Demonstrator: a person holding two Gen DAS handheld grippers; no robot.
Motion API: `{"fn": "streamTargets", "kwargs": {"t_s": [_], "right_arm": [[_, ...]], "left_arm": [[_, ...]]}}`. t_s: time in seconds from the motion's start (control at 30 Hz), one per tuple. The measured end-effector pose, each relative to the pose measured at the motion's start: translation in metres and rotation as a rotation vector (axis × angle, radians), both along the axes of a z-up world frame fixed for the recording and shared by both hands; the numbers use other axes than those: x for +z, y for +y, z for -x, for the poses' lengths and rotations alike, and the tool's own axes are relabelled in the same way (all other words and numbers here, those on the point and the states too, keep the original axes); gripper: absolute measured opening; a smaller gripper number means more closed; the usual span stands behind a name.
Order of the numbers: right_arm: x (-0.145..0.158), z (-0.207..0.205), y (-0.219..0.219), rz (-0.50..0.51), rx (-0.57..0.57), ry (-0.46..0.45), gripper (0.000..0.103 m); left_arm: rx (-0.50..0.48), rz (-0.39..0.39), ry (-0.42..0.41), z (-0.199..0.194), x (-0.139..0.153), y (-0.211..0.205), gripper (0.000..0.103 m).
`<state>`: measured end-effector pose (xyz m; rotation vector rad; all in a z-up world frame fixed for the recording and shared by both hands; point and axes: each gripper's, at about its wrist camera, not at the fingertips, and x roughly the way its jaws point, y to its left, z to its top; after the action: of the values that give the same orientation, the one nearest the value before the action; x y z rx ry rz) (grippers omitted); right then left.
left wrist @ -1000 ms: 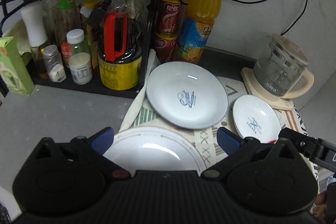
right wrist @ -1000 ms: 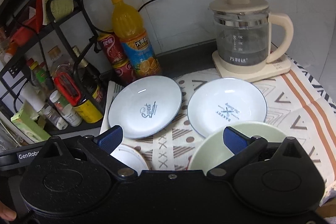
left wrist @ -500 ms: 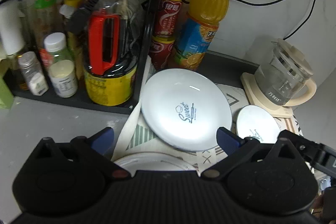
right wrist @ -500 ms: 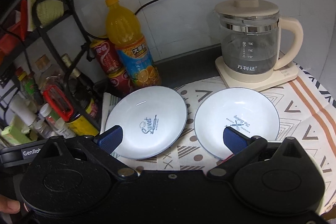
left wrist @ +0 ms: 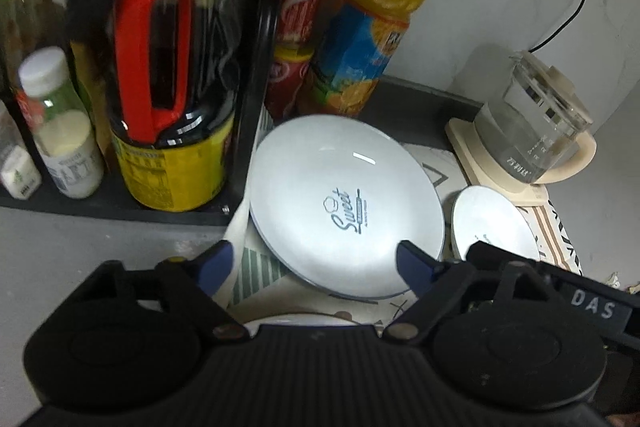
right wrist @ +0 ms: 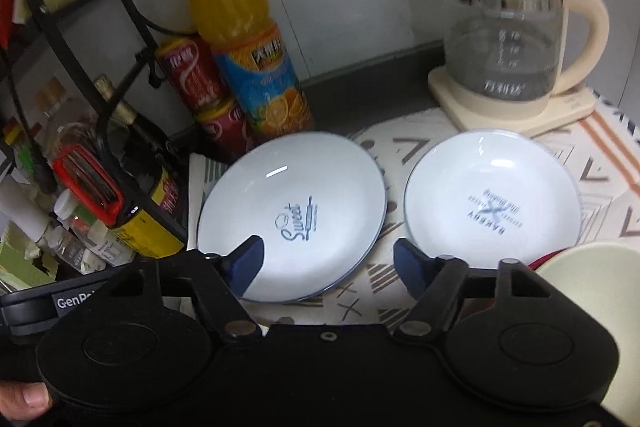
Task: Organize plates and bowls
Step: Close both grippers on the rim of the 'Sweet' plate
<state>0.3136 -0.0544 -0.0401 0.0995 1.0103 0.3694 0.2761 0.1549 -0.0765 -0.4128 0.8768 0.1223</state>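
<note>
While both tools narrow unladen, the left tool [left wrist: 312, 267] straddles the near rim of the Sweet plate [left wrist: 344, 207] on the bench; the right tool [right wrist: 326, 263] hovers between it and the Bakery plate [right wrist: 492, 203]. Approach step; next, clamping a rim.

Dim room, light coming from overhead: glare streak showing on the plate [left wrist: 344, 203] centre. Motion blur smearing the bottles left of it and the kettle [right wrist: 508, 39]. Fisheye bending edges, corners going dark.
</note>
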Motion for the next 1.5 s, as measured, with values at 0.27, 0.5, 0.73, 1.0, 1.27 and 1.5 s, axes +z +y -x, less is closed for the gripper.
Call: {"fn": "streamTargets", "kwargs": {"t_s": [0.27, 0.5, 0.73, 1.0, 1.27, 1.5], "right_arm": [[-0.028, -0.013, 0.008, 0.034, -0.045, 0.066, 0.061], [-0.051, -0.025, 0.018, 0.105, -0.049, 0.101, 0.047], [-0.072, -0.036, 0.029, 0.105, -0.035, 0.159, 0.041], [-0.094, -0.044, 0.034, 0.092, -0.056, 0.205, 0.03], [-0.097, -0.049, 0.03, 0.06, -0.068, 0.188, 0.029], [-0.088, -0.044, 0.018, 0.024, -0.122, 0.14, 0.015]], "left_arm": [[-0.005, 0.052, 0.055, -0.019, -0.033, 0.012, 0.056], [-0.01, 0.072, 0.087, -0.032, -0.053, 0.014, 0.045], [0.002, 0.097, 0.126, -0.044, -0.069, 0.024, 0.027], [-0.001, 0.093, 0.144, -0.054, -0.079, 0.027, 0.022], [-0.002, 0.077, 0.141, -0.059, -0.079, 0.022, 0.023], [-0.002, 0.115, 0.126, -0.055, -0.075, 0.03, 0.019]]}}
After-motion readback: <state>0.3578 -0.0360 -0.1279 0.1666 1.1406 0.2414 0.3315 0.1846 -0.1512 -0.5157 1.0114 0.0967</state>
